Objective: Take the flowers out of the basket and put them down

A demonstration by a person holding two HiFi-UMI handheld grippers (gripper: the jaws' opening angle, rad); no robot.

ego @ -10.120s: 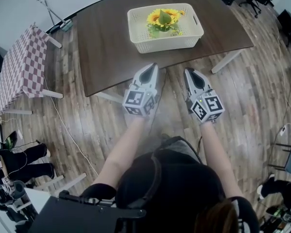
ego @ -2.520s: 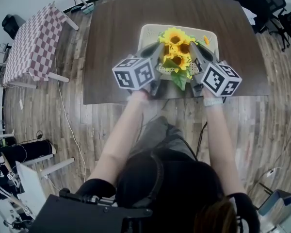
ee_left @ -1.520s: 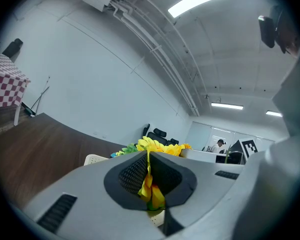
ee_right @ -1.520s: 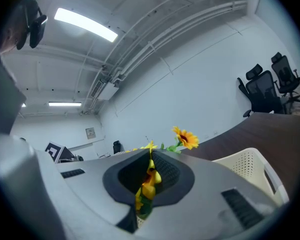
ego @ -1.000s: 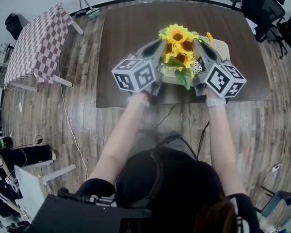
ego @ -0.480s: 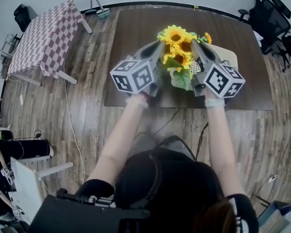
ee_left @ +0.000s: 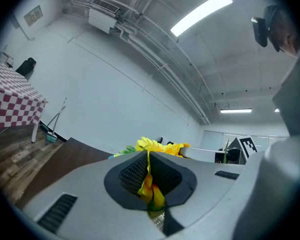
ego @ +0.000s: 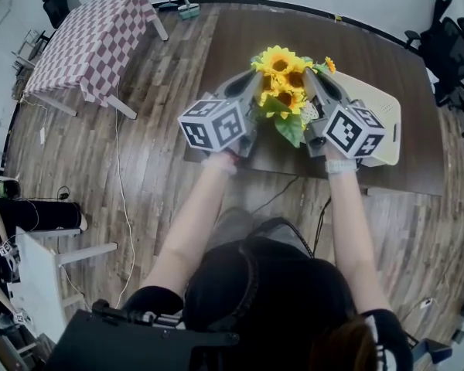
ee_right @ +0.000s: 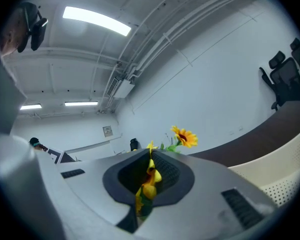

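Yellow petals fill the gap between the two tools: a bunch of yellow sunflowers with green leaves hangs in the air above the dark brown wooden desk, clear of its surface. The left gripper is clenched on the bunch from one side and the right gripper from the other. In each gripper view the jaws meet on a strip of yellow petal and green leaf, with the rest of the blooms rising just beyond the tips.

Ten seconds back the flowers sat inside the cream perforated plastic basket and both grippers were well short of it. Two and a half seconds ago the bunch was already lifted, directly over the basket. Half a second ago the basket still showed close behind the flowers and the right gripper. Now it lies off to the right, toward the desk's right end near the front edge, with the right gripper's marker cube covering part of it. The bunch is over bare wood left of the basket, nearer the desk's left end. The red-and-white checked table on the wood-plank floor also sits closer to the desk's left corner in the head view than before.
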